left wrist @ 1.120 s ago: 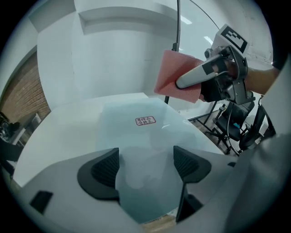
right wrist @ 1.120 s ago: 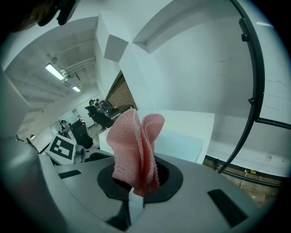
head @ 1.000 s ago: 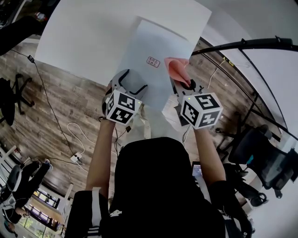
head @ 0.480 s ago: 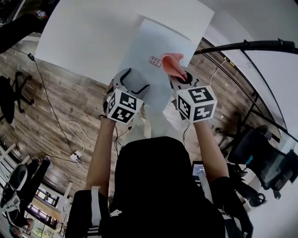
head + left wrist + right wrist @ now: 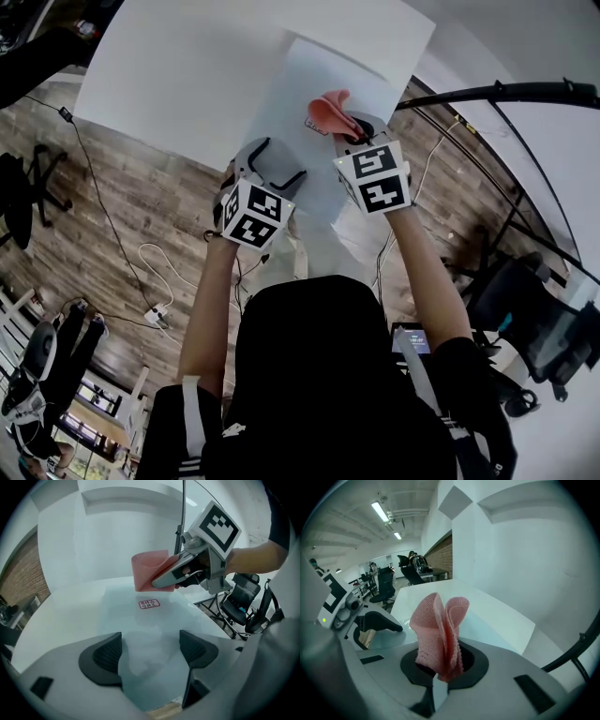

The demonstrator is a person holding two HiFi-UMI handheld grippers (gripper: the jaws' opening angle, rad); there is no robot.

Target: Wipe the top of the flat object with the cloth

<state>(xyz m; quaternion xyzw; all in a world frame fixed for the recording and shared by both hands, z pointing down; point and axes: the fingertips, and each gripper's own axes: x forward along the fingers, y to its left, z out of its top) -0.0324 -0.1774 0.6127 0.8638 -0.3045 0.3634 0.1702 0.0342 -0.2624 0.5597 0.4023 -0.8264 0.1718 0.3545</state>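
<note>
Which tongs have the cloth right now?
The right tongs, shut on the pink cloth; the left tongs are open with nothing gripped, above the sheet.

I work in an open office or lab room. My white table (image 5: pixel 169 75) stands on a wood-plank floor (image 5: pixel 103 216). Black swivel chairs sit off the table's right side (image 5: pixel 530 309) and left side (image 5: pixel 28 183). Beside the table, cables (image 5: pixel 155 267) run to a power strip (image 5: pixel 153 319). Beyond the table are ceiling strip lights (image 5: pixel 380 512), a brick wall (image 5: pixel 443 552) and more chairs (image 5: pixel 386 583).
</note>
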